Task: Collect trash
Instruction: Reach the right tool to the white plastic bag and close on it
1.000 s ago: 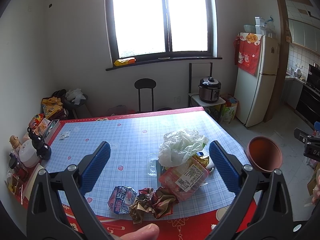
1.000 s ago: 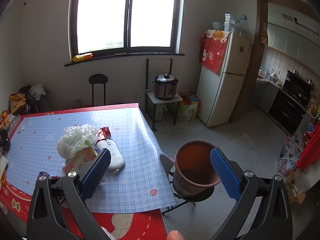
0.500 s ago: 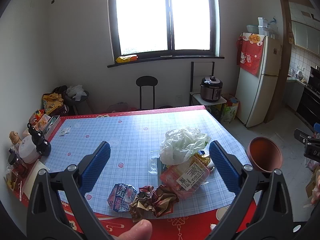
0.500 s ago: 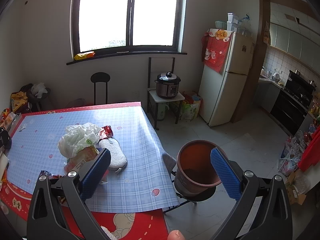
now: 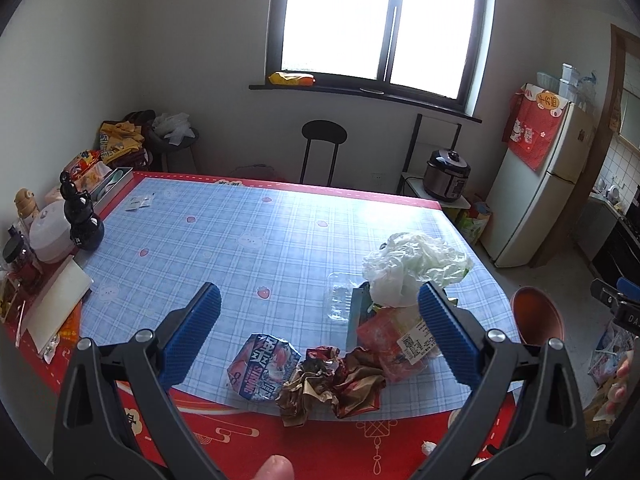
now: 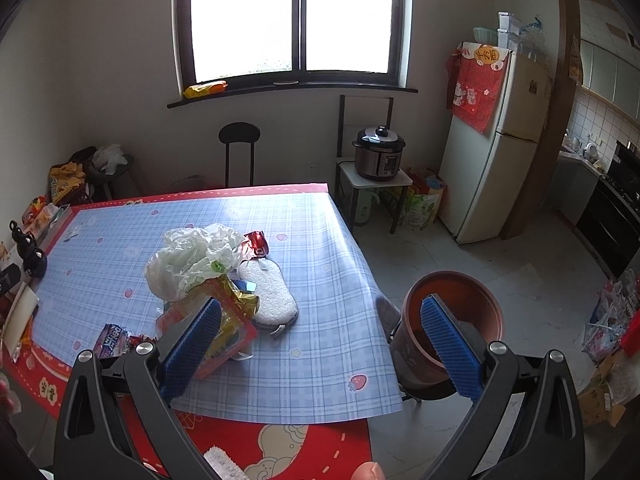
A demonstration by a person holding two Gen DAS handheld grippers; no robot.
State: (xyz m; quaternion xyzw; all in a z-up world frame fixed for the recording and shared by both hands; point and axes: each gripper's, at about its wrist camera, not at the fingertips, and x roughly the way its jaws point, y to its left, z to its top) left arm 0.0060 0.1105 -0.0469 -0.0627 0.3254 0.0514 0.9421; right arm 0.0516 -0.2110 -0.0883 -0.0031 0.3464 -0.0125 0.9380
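Left gripper (image 5: 319, 322): my jaws spread wide, empty, above the table (image 5: 240, 248).
Right gripper (image 6: 320, 330): spread wide, empty.
Trash: white bag (image 5: 412, 266), red packet (image 5: 396, 340), crumpled wrappers (image 5: 332, 380) at my 12 o'clock.
Bin (image 6: 452, 324): 2 o'clock, beside the table.

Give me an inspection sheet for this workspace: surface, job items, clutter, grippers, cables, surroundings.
Surface: table under a blue checked cloth over a red one; far half bare.
Job's things: white plastic bag, red packet, crumpled brown wrapper, blue snack bag and clear tray bunched near the front right edge; white sponge beside them; brown bin on a stool off the table's right side.
Clutter: black figurine, jars and boxes along the left edge.
Grippers: left gripper open, empty, above the trash; right gripper open, empty.
Cables: nothing seen.
Surroundings: window, stool, rice cooker, fridge.
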